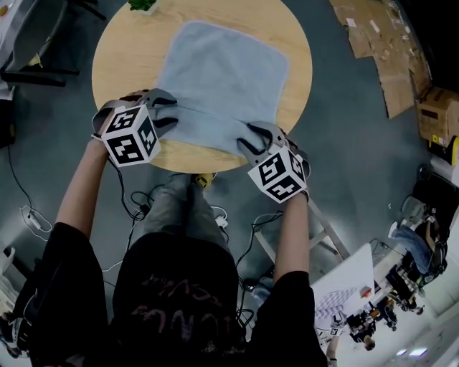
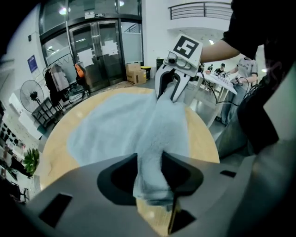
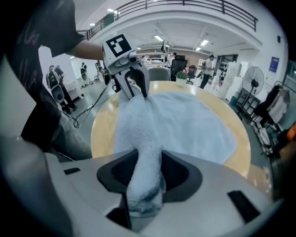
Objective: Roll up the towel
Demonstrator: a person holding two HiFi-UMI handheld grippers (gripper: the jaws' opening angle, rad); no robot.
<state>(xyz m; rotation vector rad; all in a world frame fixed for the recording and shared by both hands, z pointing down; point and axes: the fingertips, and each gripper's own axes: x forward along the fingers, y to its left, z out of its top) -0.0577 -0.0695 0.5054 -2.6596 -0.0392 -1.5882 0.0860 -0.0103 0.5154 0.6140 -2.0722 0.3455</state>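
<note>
Pale blue towel (image 1: 219, 72) flat on round wooden table (image 1: 118, 54), near edge gathered into a thick fold.
Fold gripped at one end by left gripper (image 1: 166, 115) and at the other by right gripper (image 1: 251, 140), jaws partly apart, pressed on bunched cloth. Potted plant (image 1: 142, 4) at far rim, apart from towel; flattened cardboard (image 1: 391, 64) and cables (image 1: 136, 204) on floor around. Both forearms stretched forward, grippers tilted steeply down over near rim.

A pale blue square terry towel (image 1: 222, 79) is laid flat on a round wooden table (image 1: 122, 50); its near edge is folded over into a thick ridge by the table's rim.
</note>
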